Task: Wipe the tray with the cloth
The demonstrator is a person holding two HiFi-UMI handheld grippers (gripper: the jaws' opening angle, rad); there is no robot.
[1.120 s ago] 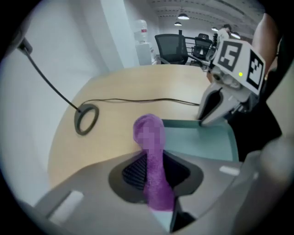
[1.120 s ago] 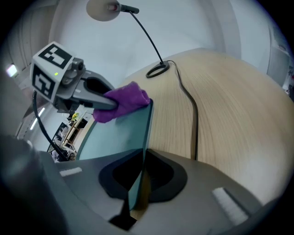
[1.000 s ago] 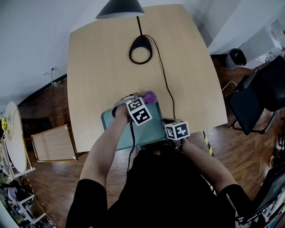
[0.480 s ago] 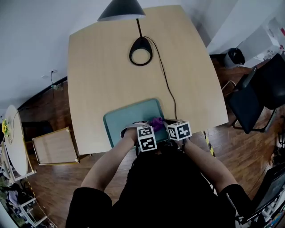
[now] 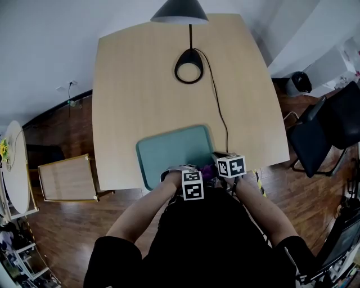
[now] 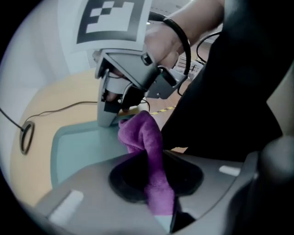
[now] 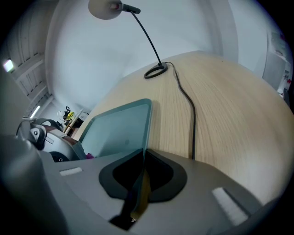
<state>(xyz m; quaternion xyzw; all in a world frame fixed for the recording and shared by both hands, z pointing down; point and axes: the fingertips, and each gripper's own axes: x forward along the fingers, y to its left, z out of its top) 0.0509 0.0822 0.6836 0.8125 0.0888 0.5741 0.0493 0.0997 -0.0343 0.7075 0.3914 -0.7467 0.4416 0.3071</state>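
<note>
Left gripper (image 6: 157,181) is clamped tight on the purple cloth (image 6: 144,142), which bunches out past the jaws over the near right corner of the teal tray (image 5: 169,149). Can't tell if it's actually touching the tray. Right gripper (image 7: 140,183) is pinched narrow on the tray's near edge, just beside the cloth. Tray sits at the near edge of the table (image 5: 135,79), well apart from the lamp (image 5: 180,12) at the far end.

Table (image 5: 124,84) open left of and beyond tray (image 5: 169,149). Lamp base (image 5: 189,58) far centre; cord (image 5: 220,115) skirts tray's right side. Near right corner crowded: left gripper (image 5: 198,173), right gripper (image 5: 220,160).
</note>
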